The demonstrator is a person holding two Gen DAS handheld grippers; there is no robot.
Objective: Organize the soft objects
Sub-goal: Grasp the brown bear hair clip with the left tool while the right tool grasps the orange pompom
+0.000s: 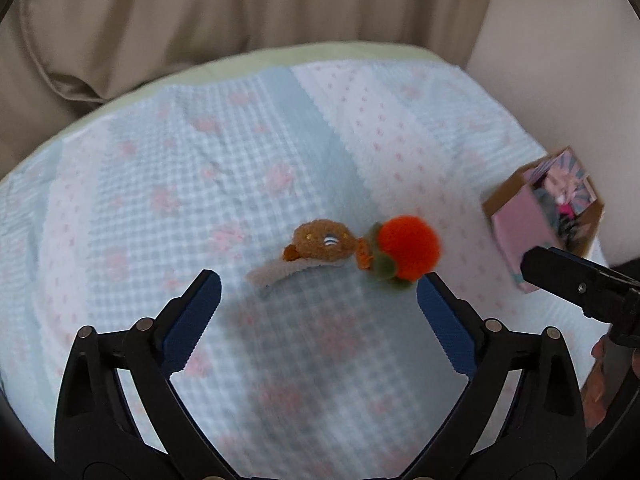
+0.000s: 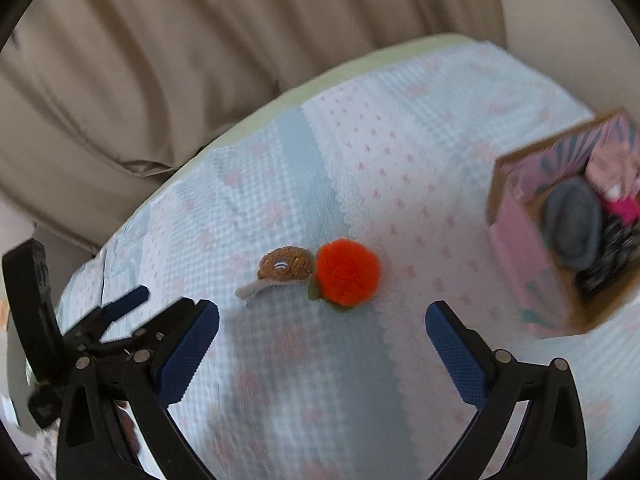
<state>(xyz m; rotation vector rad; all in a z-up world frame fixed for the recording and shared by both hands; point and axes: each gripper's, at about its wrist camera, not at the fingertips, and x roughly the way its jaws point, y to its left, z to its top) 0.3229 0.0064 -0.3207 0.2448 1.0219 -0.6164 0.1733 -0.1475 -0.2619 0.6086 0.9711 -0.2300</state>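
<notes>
Two small plush pieces lie touching near the middle of a patchwork quilt [image 1: 200, 160]: a brown bear clip [image 1: 320, 242] and an orange pompom [image 1: 406, 246]. At the quilt's right edge sits a pink cardboard box [image 2: 524, 248], already holding dark soft items, so it is likely the collecting bin. Both tongs hover above the toys, touching nothing. The left gripper [image 1: 318, 316] and right gripper [image 2: 322, 344] are each spread wide and empty, apparently ready to pick up.
</notes>
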